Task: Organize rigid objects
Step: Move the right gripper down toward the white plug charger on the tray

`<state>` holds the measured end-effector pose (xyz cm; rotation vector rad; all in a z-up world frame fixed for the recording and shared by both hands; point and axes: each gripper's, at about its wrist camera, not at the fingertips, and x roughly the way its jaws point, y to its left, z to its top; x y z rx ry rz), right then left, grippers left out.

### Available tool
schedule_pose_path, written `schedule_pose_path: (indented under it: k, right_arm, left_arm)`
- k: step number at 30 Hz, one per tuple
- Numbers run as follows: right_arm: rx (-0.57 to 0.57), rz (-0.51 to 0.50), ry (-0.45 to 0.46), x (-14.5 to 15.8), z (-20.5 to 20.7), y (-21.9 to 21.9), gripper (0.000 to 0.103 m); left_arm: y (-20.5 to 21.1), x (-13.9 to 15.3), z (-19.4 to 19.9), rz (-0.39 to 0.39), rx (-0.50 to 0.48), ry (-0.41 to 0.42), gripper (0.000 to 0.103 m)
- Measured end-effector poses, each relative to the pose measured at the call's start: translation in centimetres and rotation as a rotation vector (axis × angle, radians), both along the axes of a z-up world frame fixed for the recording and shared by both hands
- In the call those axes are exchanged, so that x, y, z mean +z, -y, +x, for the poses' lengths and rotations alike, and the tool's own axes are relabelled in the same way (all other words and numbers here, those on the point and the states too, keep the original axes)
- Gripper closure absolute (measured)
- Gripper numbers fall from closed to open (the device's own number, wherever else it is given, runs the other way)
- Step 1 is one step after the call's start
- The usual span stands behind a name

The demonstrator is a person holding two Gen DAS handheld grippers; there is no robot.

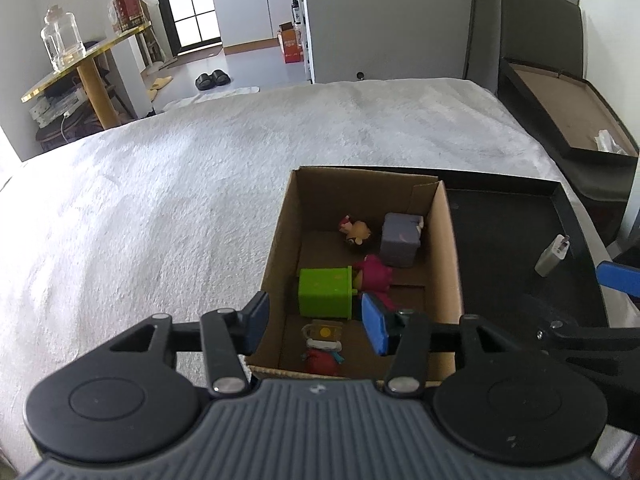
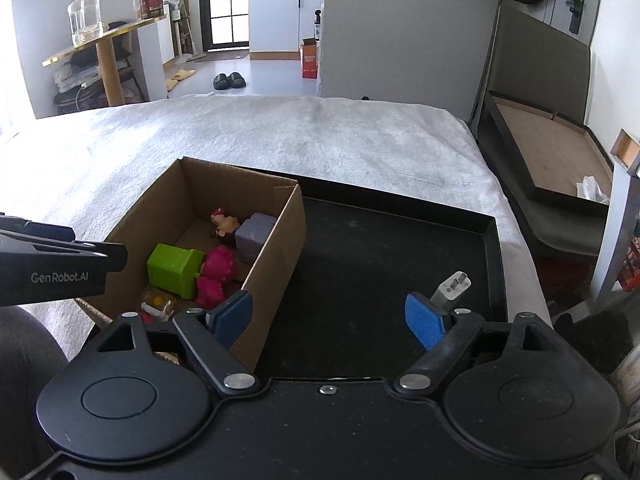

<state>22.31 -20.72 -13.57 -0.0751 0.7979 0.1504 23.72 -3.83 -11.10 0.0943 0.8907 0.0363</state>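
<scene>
The left gripper [image 1: 316, 320] hangs half open and empty above the cardboard box [image 1: 444, 240], where toys already lie. The right gripper [image 2: 330, 316] stands wide and empty, probably to take the white plug [image 2: 450, 289] on the black tray [image 2: 494, 248].

Inside the plain brown cardboard box [image 1: 444, 240] lie a lime-green plastic cube [image 1: 326, 292], a magenta soft figure [image 1: 376, 276] and a lavender-grey block [image 1: 400, 240]. Beside the box, a white plug adapter [image 2: 450, 288] rests on the black tray [image 2: 492, 248].
</scene>
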Motion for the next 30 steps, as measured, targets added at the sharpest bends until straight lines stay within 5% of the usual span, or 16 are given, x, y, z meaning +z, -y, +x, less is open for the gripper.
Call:
schedule_pose_path:
  k: [7, 14, 30]
  right_arm:
    - [-0.014, 0.013, 0.012, 0.0, -0.5, 0.8, 0.009]
    - [-0.032, 0.023, 0.016, -0.2, -0.8, 2.0, 0.004]
    - [-0.06, 0.051, 0.006, -1.0, -1.3, 3.7, 0.004]
  left_arm:
    - [0.9, 0.1, -0.3, 0.026, -0.004, -0.001, 0.053]
    - [2.2, 0.1, -0.6, 0.058, -0.012, 0.012, 0.037]
    - [3.7, -0.1, -0.9, 0.088, -0.034, 0.016, 0.034]
